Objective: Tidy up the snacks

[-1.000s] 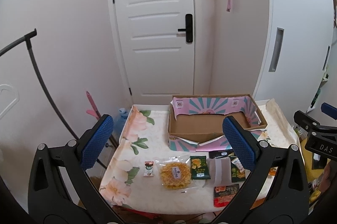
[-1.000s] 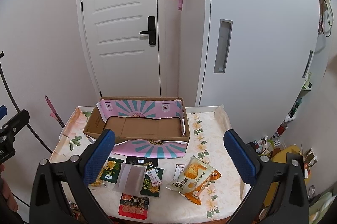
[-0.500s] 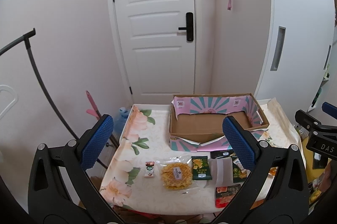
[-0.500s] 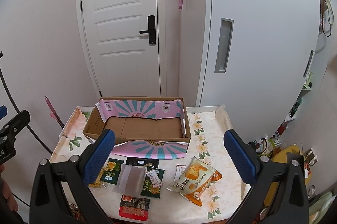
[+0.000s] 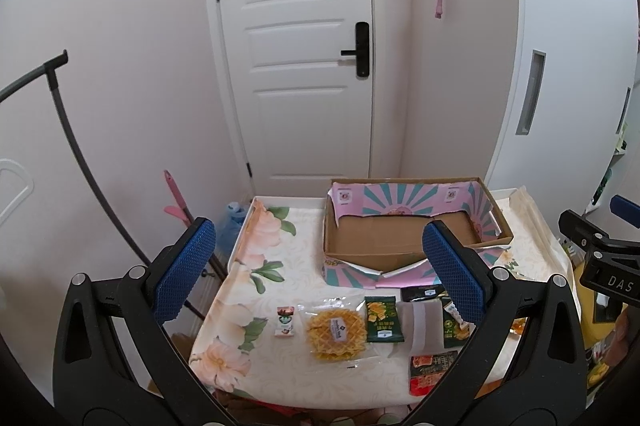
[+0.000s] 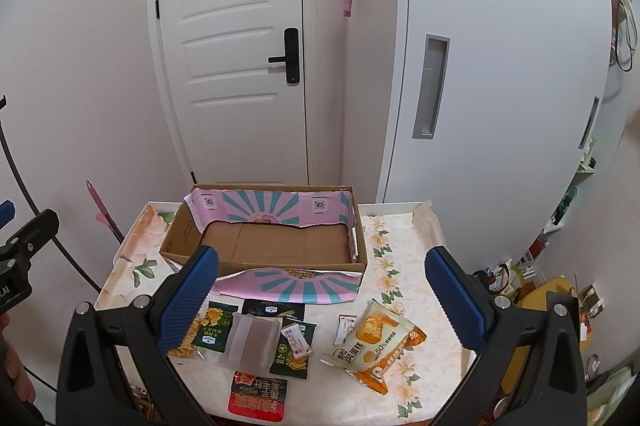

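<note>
An empty cardboard box (image 5: 372,246) with a pink and teal lining stands at the back of the floral table (image 5: 276,238); it also shows in the right wrist view (image 6: 280,246). Snacks lie in front of it: a waffle pack (image 5: 335,330), green packets (image 5: 383,320), a translucent pack (image 6: 252,340), a red packet (image 6: 258,397), an orange bag (image 6: 376,344) and a small box (image 5: 285,322). My left gripper (image 5: 320,266) is open and empty, held above the table's front. My right gripper (image 6: 320,290) is open and empty, above the snacks.
A white door (image 5: 304,65) and a white cabinet (image 6: 480,85) stand behind the table. A curved dark rail (image 5: 72,129) and a pink tool (image 5: 178,197) are on the left. Cluttered items (image 6: 532,282) lie on the floor at the right.
Both views shift very slightly; the table and box sit a little lower in frame. No snack has moved and both grippers stay open.
</note>
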{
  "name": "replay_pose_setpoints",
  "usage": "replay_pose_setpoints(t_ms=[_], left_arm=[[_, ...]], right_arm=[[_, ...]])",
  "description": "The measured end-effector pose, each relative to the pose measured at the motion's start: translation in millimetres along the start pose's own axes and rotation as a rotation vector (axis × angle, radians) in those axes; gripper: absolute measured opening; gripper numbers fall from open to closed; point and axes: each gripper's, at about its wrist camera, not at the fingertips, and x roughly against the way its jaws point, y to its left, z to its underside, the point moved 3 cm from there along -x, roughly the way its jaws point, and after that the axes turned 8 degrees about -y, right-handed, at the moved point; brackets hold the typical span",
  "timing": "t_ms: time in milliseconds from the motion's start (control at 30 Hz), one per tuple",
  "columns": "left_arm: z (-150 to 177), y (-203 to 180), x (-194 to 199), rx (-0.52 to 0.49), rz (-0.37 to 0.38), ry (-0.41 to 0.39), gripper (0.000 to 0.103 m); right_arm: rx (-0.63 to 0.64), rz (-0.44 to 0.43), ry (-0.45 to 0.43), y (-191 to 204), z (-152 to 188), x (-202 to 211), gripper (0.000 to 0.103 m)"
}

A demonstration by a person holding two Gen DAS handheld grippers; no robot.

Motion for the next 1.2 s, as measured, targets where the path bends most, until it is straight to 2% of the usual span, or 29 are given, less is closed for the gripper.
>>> replay_pose_setpoints(t_ms=[733, 1000, 1200], left_arm=[[3, 5, -2, 0.018, -0.009, 0.009, 0.103], [8, 18, 0, 0.045, -0.049, 0.044, 0.102], [27, 38, -6, 0.038, -0.122, 0.096, 0.103]], right_arm=[[0.0, -0.005, 0.005, 4, 1, -3, 0.102], [-0.003, -0.041, 0.017, 2, 3, -6, 0.102], [-0.002, -0.109, 0.038, 7, 10, -17, 0.102]])
